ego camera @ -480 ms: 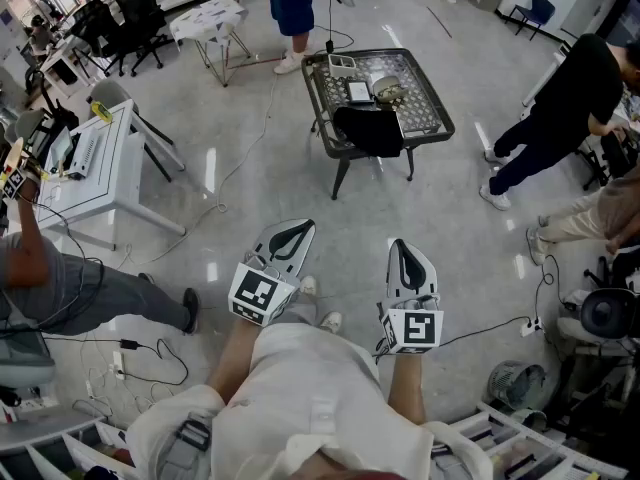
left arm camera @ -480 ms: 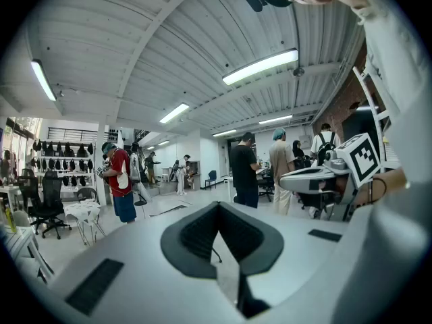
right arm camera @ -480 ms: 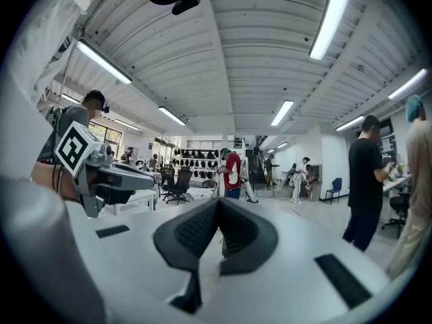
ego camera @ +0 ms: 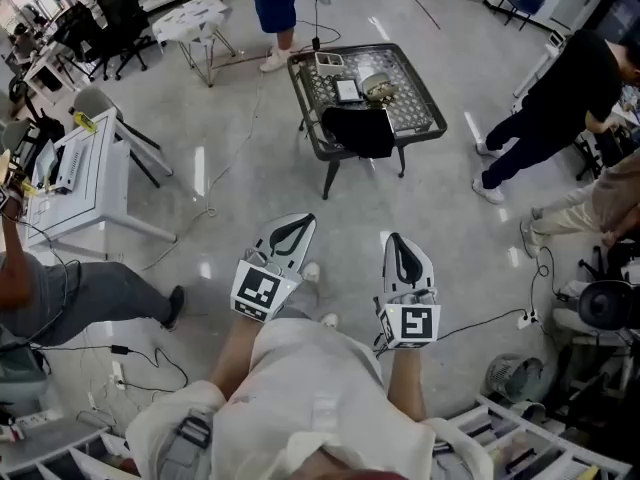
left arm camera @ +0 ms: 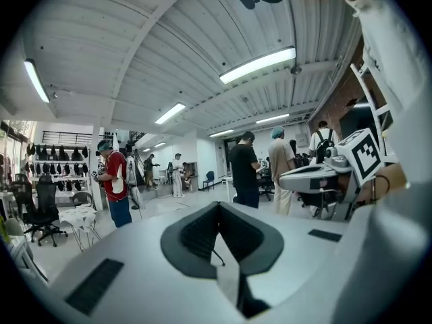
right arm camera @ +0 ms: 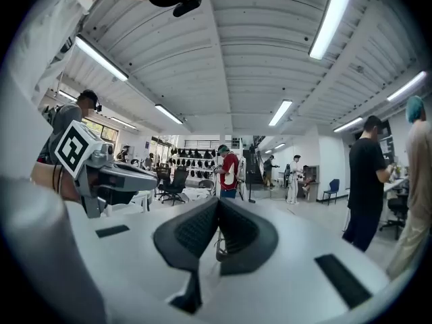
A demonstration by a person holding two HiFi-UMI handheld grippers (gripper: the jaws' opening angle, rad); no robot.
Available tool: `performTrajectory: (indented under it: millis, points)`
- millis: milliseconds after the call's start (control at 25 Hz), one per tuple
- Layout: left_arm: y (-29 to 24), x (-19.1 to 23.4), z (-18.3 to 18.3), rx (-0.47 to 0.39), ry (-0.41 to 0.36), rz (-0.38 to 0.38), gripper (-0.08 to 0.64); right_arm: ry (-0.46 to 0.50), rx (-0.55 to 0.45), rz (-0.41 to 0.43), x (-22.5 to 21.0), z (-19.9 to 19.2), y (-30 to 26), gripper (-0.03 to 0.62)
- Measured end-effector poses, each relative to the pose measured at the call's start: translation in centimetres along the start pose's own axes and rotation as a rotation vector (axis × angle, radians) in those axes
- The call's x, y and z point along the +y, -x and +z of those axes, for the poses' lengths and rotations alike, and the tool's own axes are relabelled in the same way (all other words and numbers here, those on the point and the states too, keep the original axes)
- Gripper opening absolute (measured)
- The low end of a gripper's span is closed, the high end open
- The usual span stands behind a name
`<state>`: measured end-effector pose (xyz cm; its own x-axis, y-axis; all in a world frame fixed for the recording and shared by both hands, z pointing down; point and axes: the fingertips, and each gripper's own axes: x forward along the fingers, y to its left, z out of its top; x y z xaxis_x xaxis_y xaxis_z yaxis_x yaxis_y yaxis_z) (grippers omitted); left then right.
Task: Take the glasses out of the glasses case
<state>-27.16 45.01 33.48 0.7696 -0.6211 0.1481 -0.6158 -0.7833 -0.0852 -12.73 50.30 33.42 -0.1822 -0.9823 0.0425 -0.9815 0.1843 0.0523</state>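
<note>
Hovering side by side over floor: left gripper (ego camera: 297, 230), right gripper (ego camera: 399, 245). Both clenched, nothing between jaws. Mesh table (ego camera: 422, 114) well ahead.

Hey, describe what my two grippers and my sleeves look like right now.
The left gripper and right gripper are white shells with black ribbed jaw pads. Each carries a cube of black-and-white square markers. You wear a cream short-sleeved shirt.
</note>
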Motion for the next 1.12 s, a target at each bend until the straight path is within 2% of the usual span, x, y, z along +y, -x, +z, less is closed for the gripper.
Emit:
performTrajectory:
  millis: [680, 1120]
  points:
    - [-11.7, 10.6, 0.6, -0.031, 0.013, -0.114, 0.012, 0.033, 0.041, -0.096, -3.5, 0.3, -14.3, 0.006]
    - [-17.0, 13.9, 0.4, -0.026, 0.038, -0.158, 0.012, 0.032, 0.079, -0.134, -5.0, 0.1, -19.3, 0.006]
